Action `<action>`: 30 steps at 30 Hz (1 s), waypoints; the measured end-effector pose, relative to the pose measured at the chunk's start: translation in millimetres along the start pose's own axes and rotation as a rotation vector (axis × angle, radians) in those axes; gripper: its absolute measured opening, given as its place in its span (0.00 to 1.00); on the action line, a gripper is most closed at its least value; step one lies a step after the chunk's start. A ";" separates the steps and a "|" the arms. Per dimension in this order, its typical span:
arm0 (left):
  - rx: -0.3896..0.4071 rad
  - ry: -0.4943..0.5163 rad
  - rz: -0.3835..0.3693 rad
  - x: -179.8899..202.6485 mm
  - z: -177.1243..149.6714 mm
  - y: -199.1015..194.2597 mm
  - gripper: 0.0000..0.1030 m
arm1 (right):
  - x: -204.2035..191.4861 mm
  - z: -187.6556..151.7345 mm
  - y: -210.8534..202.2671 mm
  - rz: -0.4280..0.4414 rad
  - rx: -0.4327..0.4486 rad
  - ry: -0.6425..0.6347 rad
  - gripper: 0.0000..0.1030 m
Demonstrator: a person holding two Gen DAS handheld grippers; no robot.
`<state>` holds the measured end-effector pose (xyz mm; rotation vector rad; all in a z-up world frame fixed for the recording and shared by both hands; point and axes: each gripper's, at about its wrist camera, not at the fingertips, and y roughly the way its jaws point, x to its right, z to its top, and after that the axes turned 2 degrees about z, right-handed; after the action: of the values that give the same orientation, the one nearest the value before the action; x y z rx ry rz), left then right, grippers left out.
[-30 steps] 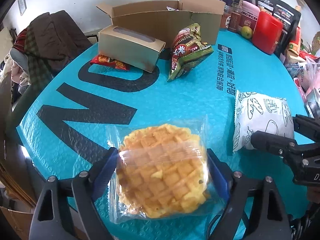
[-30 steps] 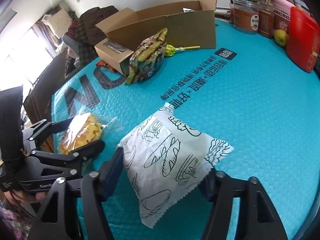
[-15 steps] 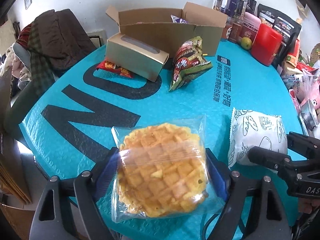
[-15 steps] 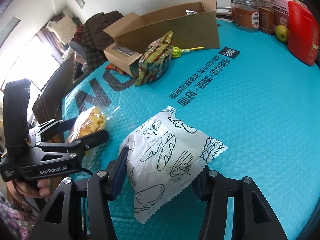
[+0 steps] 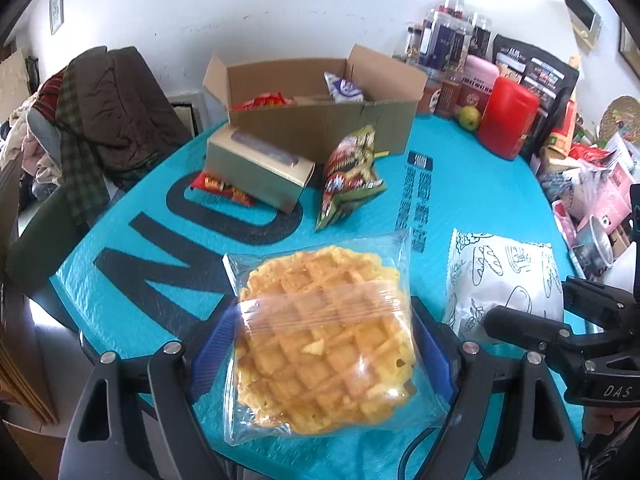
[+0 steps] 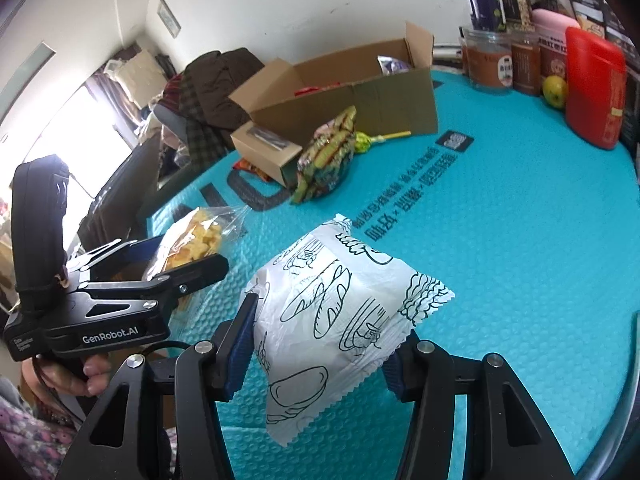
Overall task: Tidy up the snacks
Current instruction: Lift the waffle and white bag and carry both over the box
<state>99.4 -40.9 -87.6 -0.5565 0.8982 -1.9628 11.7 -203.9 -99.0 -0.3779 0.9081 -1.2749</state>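
The white bread packet [image 6: 340, 312] hangs tilted in the right gripper [image 6: 320, 344], its long axis running from the crimped lower end near the camera up and away towards the cardboard box [image 5: 320, 120]; its far corner is clear of the table. The blue pads [image 6: 240, 344] pinch it on both sides, the jaws having just been closing onto it. To its left, the waffle in a clear bag [image 5: 324, 336] lies flat-faced between the fingers of the left gripper [image 5: 320, 344], pads pressed to both its edges, the open flap of the bag pointing away towards the box. Both sit over the near edge of a round table [image 5: 480, 184] under a turquoise bubble sheet with big black letters. Farther off lie a green snack bag [image 5: 352, 176] and a gold windowed carton [image 5: 256, 168] before the box. Jars and a red canister [image 5: 506, 118] crowd the far right, and coats [image 5: 116, 112] are piled on the left.
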 end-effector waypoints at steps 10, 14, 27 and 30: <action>0.105 0.007 -0.034 6.7 31.8 -23.7 0.80 | -15.0 28.1 -22.6 0.034 0.081 -0.064 0.52; 0.157 0.022 -0.053 12.2 47.4 -32.8 0.80 | -22.1 44.2 -29.3 0.039 0.111 -0.114 0.52; 0.281 0.019 -0.064 7.8 113.1 -42.6 0.80 | -25.7 107.7 -40.4 0.045 0.195 -0.193 0.52; 0.306 0.024 -0.066 4.5 130.1 -42.5 0.80 | -24.6 128.2 -38.8 0.046 0.212 -0.205 0.52</action>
<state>161.9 -78.7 28.3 -0.3891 0.5832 -2.1202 82.9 -221.8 15.6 -0.3120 0.5992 -1.2516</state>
